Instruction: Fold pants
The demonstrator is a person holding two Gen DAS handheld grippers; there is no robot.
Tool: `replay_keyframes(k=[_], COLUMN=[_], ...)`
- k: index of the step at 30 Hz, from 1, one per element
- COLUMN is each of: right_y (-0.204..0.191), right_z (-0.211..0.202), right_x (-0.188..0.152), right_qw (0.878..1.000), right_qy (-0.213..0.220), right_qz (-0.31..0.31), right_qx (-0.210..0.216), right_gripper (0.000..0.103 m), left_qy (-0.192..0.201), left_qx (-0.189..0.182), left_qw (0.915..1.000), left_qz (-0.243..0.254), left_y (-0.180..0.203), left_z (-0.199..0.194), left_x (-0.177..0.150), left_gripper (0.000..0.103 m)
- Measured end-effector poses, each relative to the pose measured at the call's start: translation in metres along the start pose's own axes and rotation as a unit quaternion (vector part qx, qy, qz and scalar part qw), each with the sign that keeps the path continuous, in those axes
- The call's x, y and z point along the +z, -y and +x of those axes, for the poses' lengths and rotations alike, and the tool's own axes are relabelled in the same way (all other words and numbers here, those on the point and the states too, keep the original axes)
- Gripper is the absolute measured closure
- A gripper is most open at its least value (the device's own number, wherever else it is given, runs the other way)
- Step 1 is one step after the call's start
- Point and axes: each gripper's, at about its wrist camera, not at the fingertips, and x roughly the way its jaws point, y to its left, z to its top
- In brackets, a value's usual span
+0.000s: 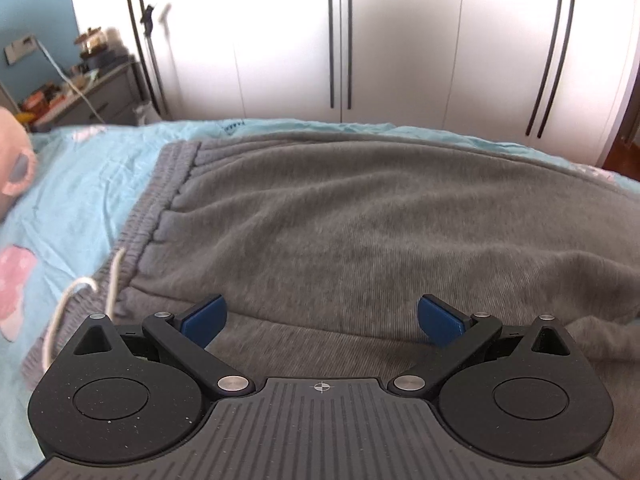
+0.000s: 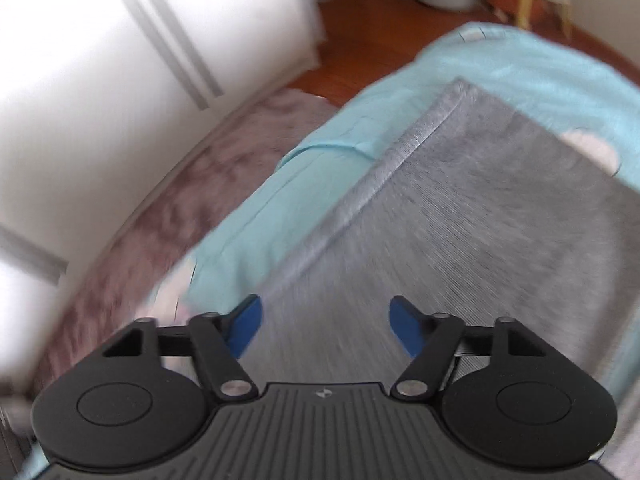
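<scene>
Grey sweatpants (image 1: 360, 220) lie spread on a light blue bedsheet (image 1: 80, 184). Their ribbed elastic waistband (image 1: 160, 208) runs down the left side of the left wrist view, and a white drawstring (image 1: 80, 300) trails off it. My left gripper (image 1: 322, 320) hovers open just above the fabric near the waist, with nothing between its blue pads. In the blurred right wrist view a grey pant leg (image 2: 460, 232) reaches to its hem (image 2: 400, 152) by the bed's edge. My right gripper (image 2: 326, 326) is open over that leg, its jaws partly spread and empty.
White wardrobe doors (image 1: 400, 40) stand beyond the bed. A cluttered grey nightstand (image 1: 92, 92) sits at the back left. A pink soft object (image 1: 12, 152) lies at the left edge. Beside the bed are a fluffy mauve rug (image 2: 192, 184) and wooden floor (image 2: 360, 32).
</scene>
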Motion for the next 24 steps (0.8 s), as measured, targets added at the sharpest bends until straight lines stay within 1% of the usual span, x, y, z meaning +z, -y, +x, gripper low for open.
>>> replay_keyframes(k=[1, 3, 5, 7, 8, 9, 10, 11, 12, 15, 16, 17, 18, 20, 21, 23, 24], right_y=[-0.003, -0.011, -0.015, -0.017, -0.018, -0.019, -0.020, -0.016, -0.009, 0.017, 0.029, 0.045, 0.060, 0.097, 0.114, 0.155, 0.174], right_z=[0.012, 0.032, 0.048, 0.061, 0.065, 0.066, 0.067, 0.067, 0.063, 0.038, 0.024, 0.002, -0.020, -0.070, -0.094, -0.141, -0.160], right_x=[0.008, 0.018, 0.026, 0.031, 0.031, 0.032, 0.031, 0.031, 0.030, 0.027, 0.022, 0.014, 0.004, -0.025, -0.043, -0.087, -0.110], right_qw=[1.000, 0.999, 0.998, 0.996, 0.995, 0.994, 0.991, 0.990, 0.992, 0.997, 0.997, 0.995, 0.992, 0.984, 0.979, 0.970, 0.968], right_qy=[0.004, 0.015, 0.019, 0.020, 0.026, 0.037, 0.047, 0.054, 0.055, 0.065, 0.075, 0.095, 0.110, 0.139, 0.152, 0.174, 0.181], right_qz=[0.013, 0.017, 0.029, 0.035, 0.029, 0.019, 0.010, 0.008, 0.011, 0.016, 0.020, 0.027, 0.029, 0.045, 0.045, 0.053, 0.051], right_qx=[-0.011, -0.034, -0.054, -0.077, -0.090, -0.104, -0.126, -0.133, -0.113, -0.047, -0.020, 0.023, 0.054, 0.106, 0.126, 0.161, 0.167], right_gripper=[0.040, 0.041, 0.041, 0.043, 0.052, 0.077, 0.089, 0.095, 0.097, 0.098, 0.098, 0.098, 0.098, 0.098, 0.098, 0.098, 0.098], left_qy=[-0.002, -0.010, -0.010, -0.008, -0.006, -0.005, -0.007, -0.009, -0.009, -0.009, -0.009, -0.011, -0.016, -0.020, -0.015, 0.008, 0.012], left_qx=[-0.004, -0.004, -0.005, 0.001, 0.002, 0.001, 0.000, -0.004, -0.006, -0.009, -0.015, -0.029, -0.042, -0.070, -0.077, -0.090, -0.101], left_qw=[1.0000, 0.9998, 0.9997, 0.9998, 0.9998, 0.9998, 0.9998, 0.9998, 0.9998, 0.9997, 0.9995, 0.9989, 0.9977, 0.9940, 0.9923, 0.9903, 0.9890], left_qz=[-0.005, -0.018, -0.022, -0.020, -0.018, -0.017, -0.018, -0.016, -0.017, -0.020, -0.027, -0.037, -0.050, -0.082, -0.096, -0.105, -0.107], left_y=[-0.001, -0.003, -0.003, 0.000, 0.001, 0.002, 0.002, 0.003, 0.002, -0.002, -0.005, -0.009, -0.014, -0.025, -0.030, -0.037, -0.041], left_z=[0.002, 0.008, 0.012, 0.015, 0.016, 0.017, 0.018, 0.019, 0.020, 0.018, 0.017, 0.016, 0.014, 0.010, 0.006, -0.004, -0.009], left_x=[0.001, 0.002, 0.004, 0.004, 0.003, 0.003, 0.003, 0.003, 0.003, 0.002, 0.003, 0.004, 0.004, 0.003, 0.002, 0.000, 0.001], left_gripper=[0.000, 0.000, 0.000, 0.000, 0.000, 0.000, 0.000, 0.000, 0.000, 0.000, 0.000, 0.000, 0.000, 0.000, 0.000, 0.000, 0.000])
